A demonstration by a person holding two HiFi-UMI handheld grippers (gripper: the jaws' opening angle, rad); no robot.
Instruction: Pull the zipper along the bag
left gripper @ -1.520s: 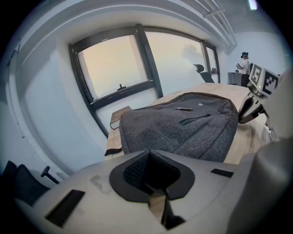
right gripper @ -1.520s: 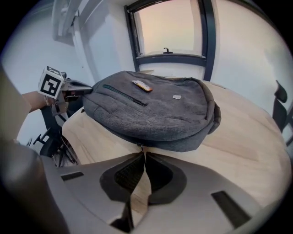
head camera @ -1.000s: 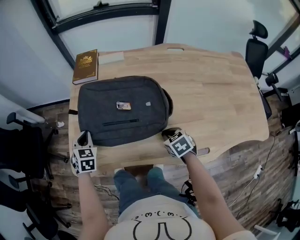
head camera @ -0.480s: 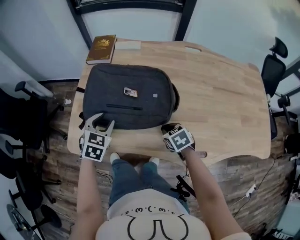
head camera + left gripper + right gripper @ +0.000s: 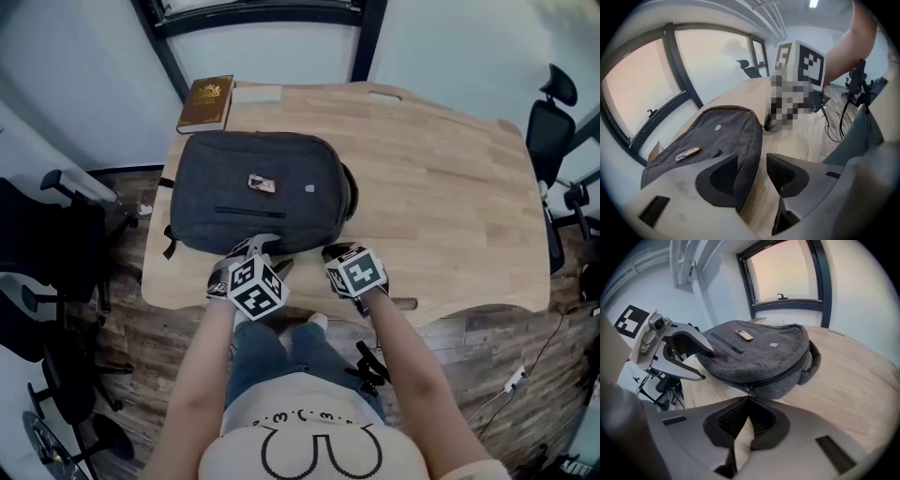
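Down on the wooden bench (image 5: pixel 450 187): a dark grey backpack (image 5: pixel 258 192), lying flat toward the left end, close to the person's edge. At its near right corner, the zipper pull (image 5: pixel 748 390), caught only in the right gripper view, hanging at the backpack's side. Right gripper (image 5: pixel 748 398) right on it, fingers pressed together, pinching that pull. From the head view, none of that pinch on show, just the marker cube (image 5: pixel 361 272) over the corner. Just beside it, the left gripper (image 5: pixel 262 251), at the backpack's near edge. Fingers just been opening, now spread wide, gripping nothing. In the left gripper view, the backpack's edge running up through the gap between them, no pad pressing on it. Small white and yellow label (image 5: pixel 687 153) on the front panel, beside a short pocket zip (image 5: pixel 246 213). Carry handle (image 5: pixel 813 359) curling off the top end. Clearest from the head view: a brown book (image 5: pixel 206 103) at the bench's far left corner, just beyond the backpack, and a black office chair (image 5: pixel 548 117) off to the right.
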